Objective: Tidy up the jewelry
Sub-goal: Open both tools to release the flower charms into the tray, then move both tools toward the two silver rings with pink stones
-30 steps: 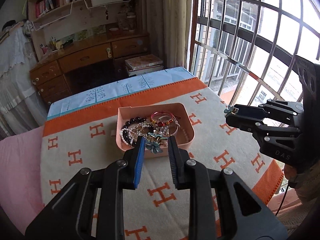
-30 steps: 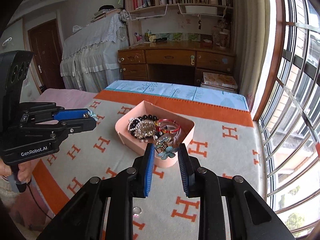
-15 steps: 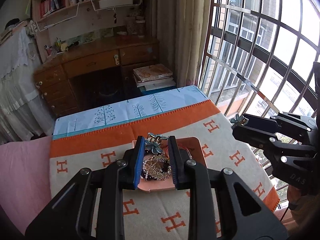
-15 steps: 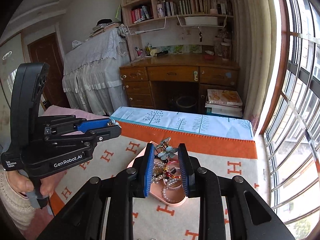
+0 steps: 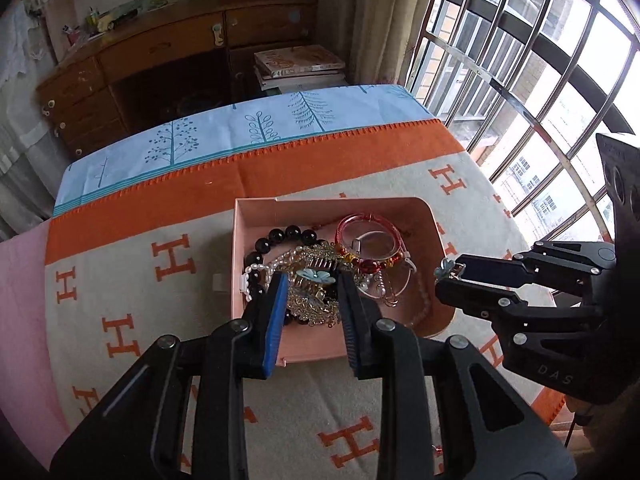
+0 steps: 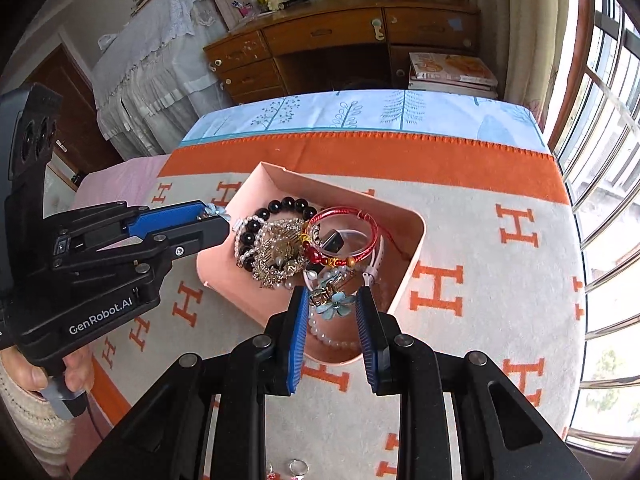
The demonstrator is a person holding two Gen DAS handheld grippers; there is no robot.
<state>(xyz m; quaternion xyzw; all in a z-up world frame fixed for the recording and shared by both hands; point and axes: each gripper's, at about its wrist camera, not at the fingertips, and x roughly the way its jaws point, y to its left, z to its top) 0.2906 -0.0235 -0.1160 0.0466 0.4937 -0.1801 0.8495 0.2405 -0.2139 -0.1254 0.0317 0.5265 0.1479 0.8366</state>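
Left wrist view: left gripper point(image 5: 312, 280) over pink tray point(image 5: 336, 344), jaws clamped on a blue flower clip point(image 5: 316, 276). Right gripper point(image 6: 332, 304) likewise gripping another flower clip point(image 6: 335, 305) above the tray's near side.

Two black grippers, each with blue pads

The left gripper point(image 6: 218, 222) says "GenRobot.AI" in white, and the right gripper point(image 5: 448, 276) says "DAS". Both have round silver screws. A bare hand point(image 6: 38, 376) with a knitted cream sleeve point(image 6: 28, 420) holds a grey handle with a black cable.
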